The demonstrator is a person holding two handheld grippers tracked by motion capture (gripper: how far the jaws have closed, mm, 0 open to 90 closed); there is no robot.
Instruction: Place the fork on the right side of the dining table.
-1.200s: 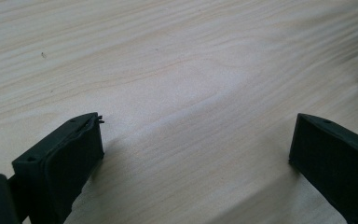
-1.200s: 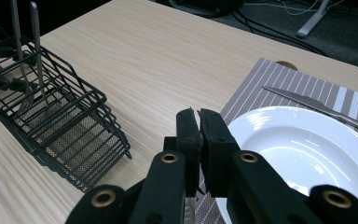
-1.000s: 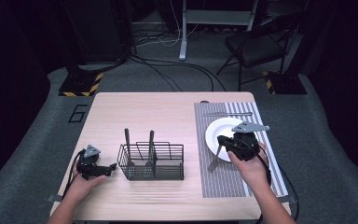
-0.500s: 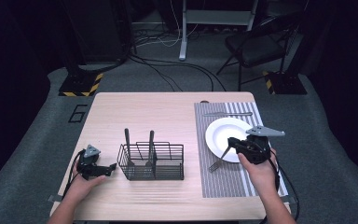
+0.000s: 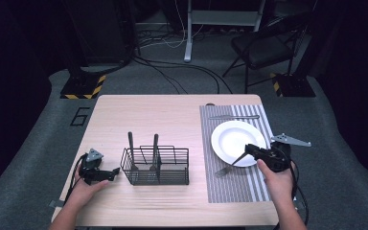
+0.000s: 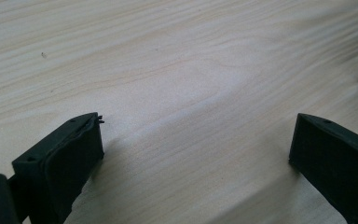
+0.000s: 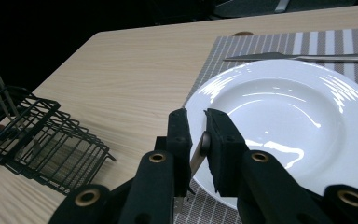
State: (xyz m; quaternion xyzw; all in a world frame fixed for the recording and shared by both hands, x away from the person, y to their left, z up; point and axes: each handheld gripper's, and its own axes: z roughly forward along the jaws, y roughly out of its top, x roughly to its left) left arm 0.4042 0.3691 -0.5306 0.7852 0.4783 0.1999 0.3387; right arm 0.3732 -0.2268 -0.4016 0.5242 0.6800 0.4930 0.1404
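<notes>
Low at the right of the high view, the right gripper (image 5: pixel 247 149) is clenched on the handle of a fork (image 5: pixel 226 167), which slants down to the left with its tines on the striped placemat (image 5: pixel 235 189), just off the lower-left rim of the white plate (image 5: pixel 237 139). A knife (image 5: pixel 234 116) lies above the plate. At lower left the left gripper (image 5: pixel 109 174) rests on the bare wooden table (image 5: pixel 167 115), jaws wide apart and released, just left of the black wire basket (image 5: pixel 155 165) holding two upright utensils
</notes>
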